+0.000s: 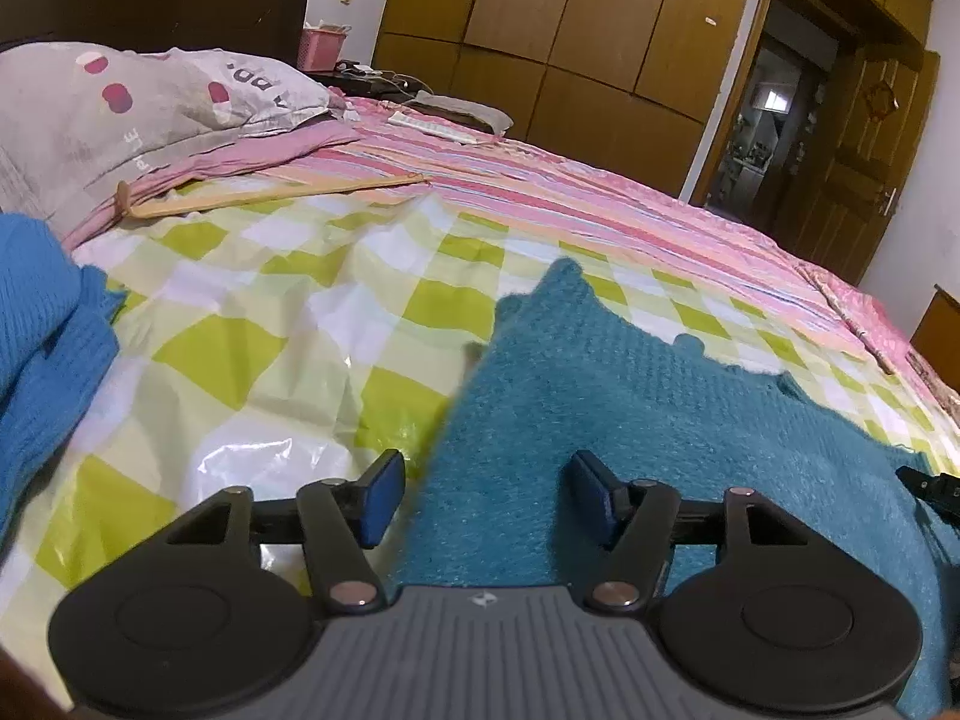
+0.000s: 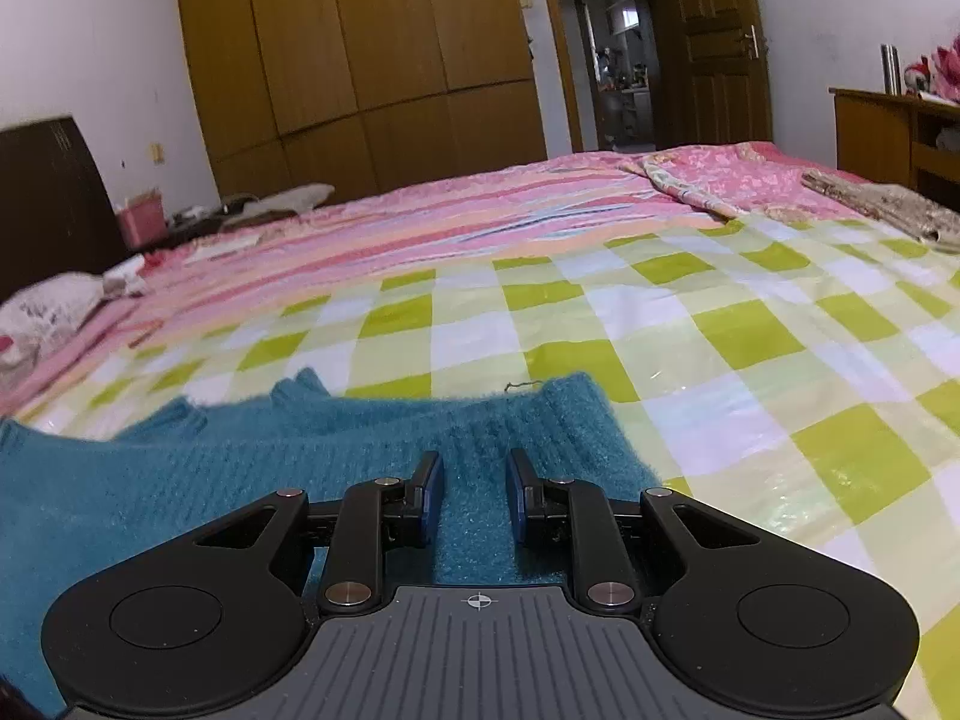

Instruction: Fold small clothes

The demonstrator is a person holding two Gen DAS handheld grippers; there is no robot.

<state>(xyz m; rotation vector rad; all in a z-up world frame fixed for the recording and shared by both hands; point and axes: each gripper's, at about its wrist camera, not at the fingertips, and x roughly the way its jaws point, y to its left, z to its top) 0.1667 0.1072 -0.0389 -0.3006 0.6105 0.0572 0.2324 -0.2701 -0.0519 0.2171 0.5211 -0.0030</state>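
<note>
**On the bed: teal knit spread flat, both grippers over it**

On the bed's glossy checked sheet (image 2: 690, 324), a crinkled plastic cover in lime, pale green and white squares, your teal sweater (image 2: 372, 450) lies spread flat. Its knit is fuzzy and nubbly, with ribbed bands along the far edge, which runs in an uneven, stepped outline.

Your left gripper (image 1: 483, 495) hovers low at the sweater's left border, where the teal edge (image 1: 630, 396) meets the sheet. Its fingers stand wide apart, blue rubbery pads (image 1: 381, 498) facing each other, with nothing between them but the fabric underneath.

Your right gripper (image 2: 474, 501) sits over the sweater's right part, near the ribbed corner. Its fingers are narrowly apart, with a strip of teal pile showing in the gap; they are not pressed onto the knit.

A second garment, a blue waffle-textured knit (image 1: 36, 324), is bunched at the left edge of the left wrist view, apart from the teal one. Beyond the checked sheet runs a pink striped bedspread (image 1: 600, 192), with a grey printed pillow (image 1: 120, 102) and a thin wooden stick (image 1: 270, 195) lying beside it.
</note>
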